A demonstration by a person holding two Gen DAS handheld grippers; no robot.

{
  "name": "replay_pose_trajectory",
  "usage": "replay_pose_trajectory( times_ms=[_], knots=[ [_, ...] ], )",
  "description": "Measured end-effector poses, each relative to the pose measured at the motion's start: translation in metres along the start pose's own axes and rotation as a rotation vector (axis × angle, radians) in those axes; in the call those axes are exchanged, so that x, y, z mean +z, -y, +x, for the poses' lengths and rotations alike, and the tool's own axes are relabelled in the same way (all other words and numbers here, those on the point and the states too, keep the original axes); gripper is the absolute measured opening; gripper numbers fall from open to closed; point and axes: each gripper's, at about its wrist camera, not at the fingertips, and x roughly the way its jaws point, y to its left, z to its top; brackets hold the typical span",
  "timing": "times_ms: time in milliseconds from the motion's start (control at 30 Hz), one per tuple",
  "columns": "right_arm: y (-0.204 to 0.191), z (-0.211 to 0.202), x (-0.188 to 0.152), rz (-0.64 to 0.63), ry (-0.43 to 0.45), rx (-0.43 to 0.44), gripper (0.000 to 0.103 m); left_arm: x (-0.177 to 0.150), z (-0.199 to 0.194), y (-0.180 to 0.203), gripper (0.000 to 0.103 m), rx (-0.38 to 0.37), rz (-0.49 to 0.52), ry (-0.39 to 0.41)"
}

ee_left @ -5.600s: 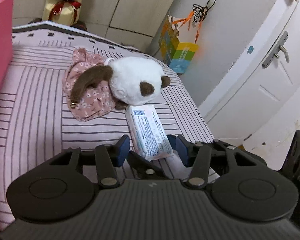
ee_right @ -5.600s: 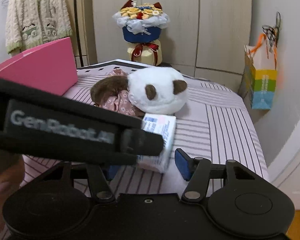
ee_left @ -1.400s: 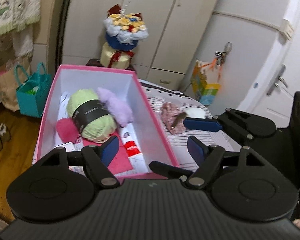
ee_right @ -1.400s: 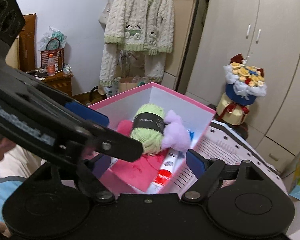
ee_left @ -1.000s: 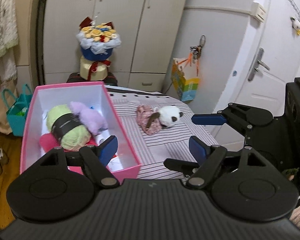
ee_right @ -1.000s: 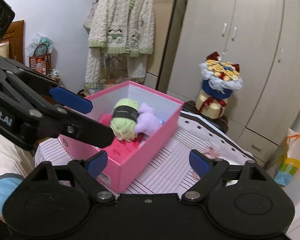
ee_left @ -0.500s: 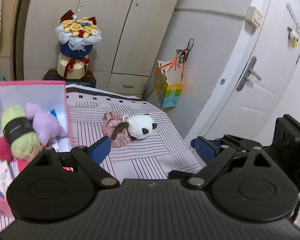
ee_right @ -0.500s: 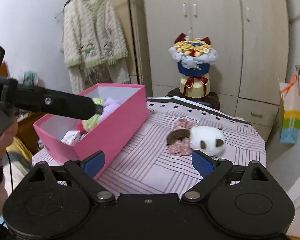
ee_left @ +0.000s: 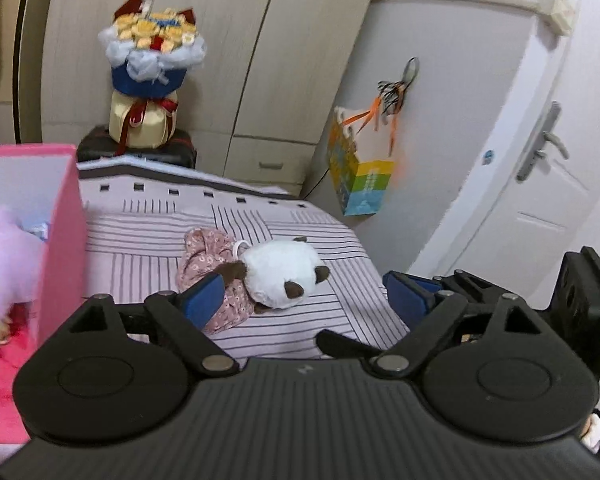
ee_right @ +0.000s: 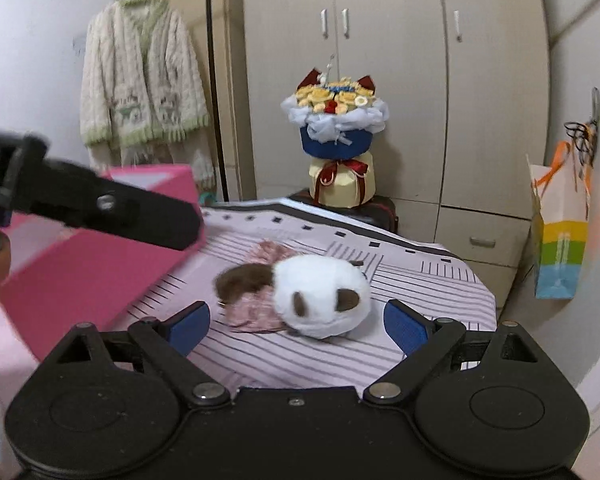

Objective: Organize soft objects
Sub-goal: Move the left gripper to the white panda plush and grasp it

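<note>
Soft, even indoor light, shadows faint; fisheye bends the wardrobe doors point(ee_right: 380, 80) and room edges; motion blur smears the pink box point(ee_right: 100, 248) and nearby left gripper arm.

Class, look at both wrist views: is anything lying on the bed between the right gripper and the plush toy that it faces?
Nothing visible does. The right gripper is open, and only bare striped bedcover lies between it and the plush toy. The left gripper crosses the view higher up, over by the pink box, off that path.
</note>
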Motion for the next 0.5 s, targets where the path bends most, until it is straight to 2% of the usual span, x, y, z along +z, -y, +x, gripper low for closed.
replay_pose_trajectory(
  times_ms=[100,200,300,433,500],
  knots=[
    [0.009,0.024,0.001,-0.023,-0.020,0.000,0.096,0.003,0.029,-0.003,0.083,0.003,-0.031,-0.025],
    [0.022,0.045,0.000,0.008,-0.026,0.025,0.096,0.004,0.055,-0.007,0.077,0.041,-0.047,-0.039],
    [0.029,0.066,-0.001,0.002,-0.051,0.045,0.099,0.001,0.074,-0.012,0.075,0.052,-0.061,-0.039],
    [0.044,0.089,-0.004,0.048,-0.123,0.074,0.100,-0.002,0.083,-0.015,0.075,0.022,-0.079,-0.031],
    [0.053,0.096,-0.004,0.104,-0.137,0.125,0.100,-0.002,0.089,-0.014,0.075,0.006,-0.078,-0.051]
  ],
)
